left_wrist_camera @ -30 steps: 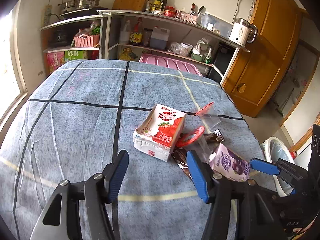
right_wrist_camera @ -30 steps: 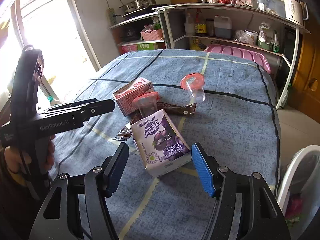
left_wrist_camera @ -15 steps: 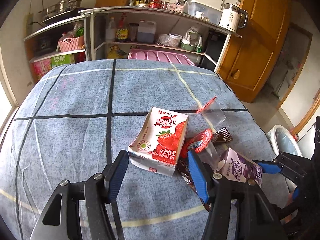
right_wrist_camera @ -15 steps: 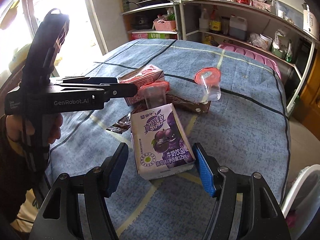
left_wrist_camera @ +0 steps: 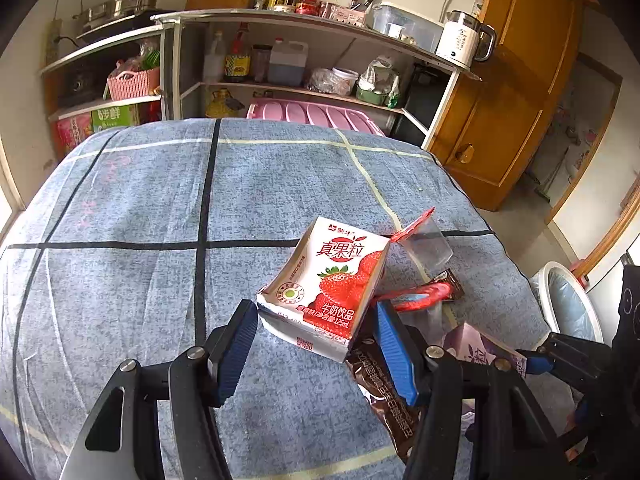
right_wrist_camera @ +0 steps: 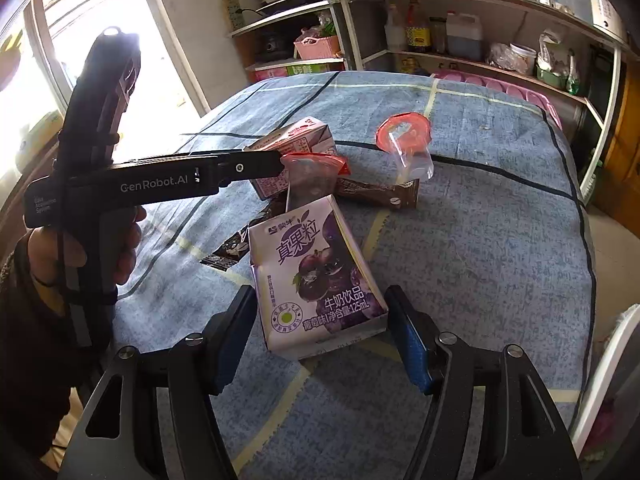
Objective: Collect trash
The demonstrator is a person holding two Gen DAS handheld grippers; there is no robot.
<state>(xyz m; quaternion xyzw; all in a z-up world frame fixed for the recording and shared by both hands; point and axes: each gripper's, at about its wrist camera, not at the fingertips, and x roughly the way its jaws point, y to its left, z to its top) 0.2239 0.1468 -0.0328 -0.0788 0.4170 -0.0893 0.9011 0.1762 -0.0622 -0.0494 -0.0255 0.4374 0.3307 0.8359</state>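
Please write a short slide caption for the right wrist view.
Open right gripper straddles a purple milk carton on the blue tablecloth.

A blue-grey checked tablecloth (left_wrist_camera: 132, 208) is spread beneath and ahead of the jaws. Far beyond the jaws, metal shelving (left_wrist_camera: 304, 20) is seen against the wall. On its top, up and to the right of the jaws, a white electric kettle (left_wrist_camera: 464, 42) is placed; up and to the left, a steel pot (left_wrist_camera: 128, 0) is set. A pink basket (left_wrist_camera: 134, 82) is kept on a lower shelf. A wooden cabinet (left_wrist_camera: 516, 92) is seen far right.
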